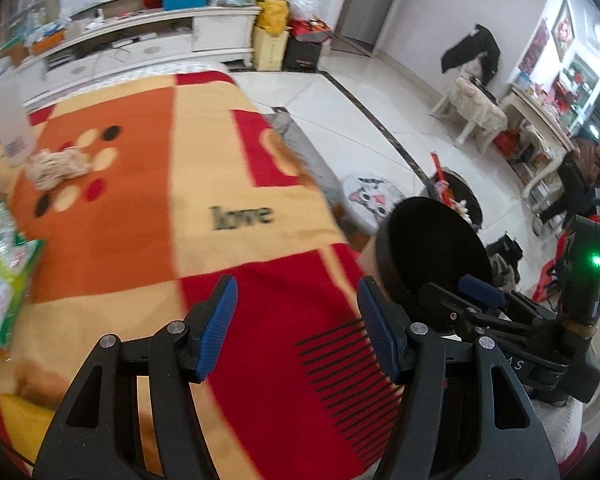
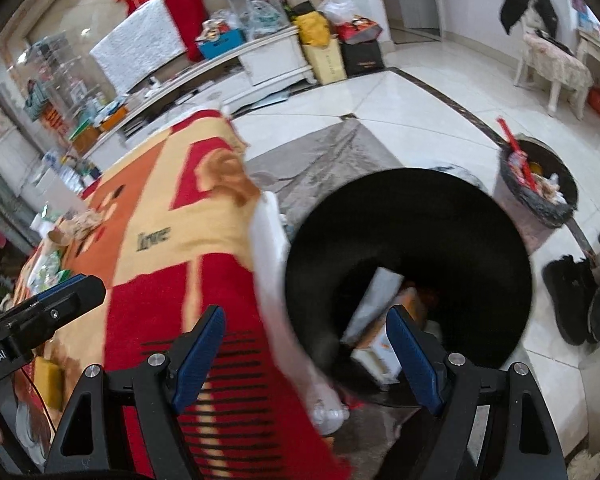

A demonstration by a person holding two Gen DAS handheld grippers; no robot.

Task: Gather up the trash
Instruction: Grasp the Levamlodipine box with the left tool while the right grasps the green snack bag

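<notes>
Inside black bin (image 2: 412, 240), right view only: boxes (image 2: 374, 304).

Two grippers: the left gripper (image 1: 296, 328) and the right gripper (image 2: 306, 354), each with two blue pads, nothing between them. Two bins: one black bin (image 2: 408, 216) at 3 o'clock of the blanket (image 1: 148, 216), and one lined bin (image 2: 540, 196) at 1 o'clock of it. One crumpled wad (image 1: 56, 166) lies at the blanket's 10 o'clock. One white chair (image 2: 556, 68) stands at 1 o'clock.

Left hand-held gripper (image 1: 296, 330) open over patterned blanket (image 1: 140, 220), black bin (image 1: 436, 248) beside
</notes>
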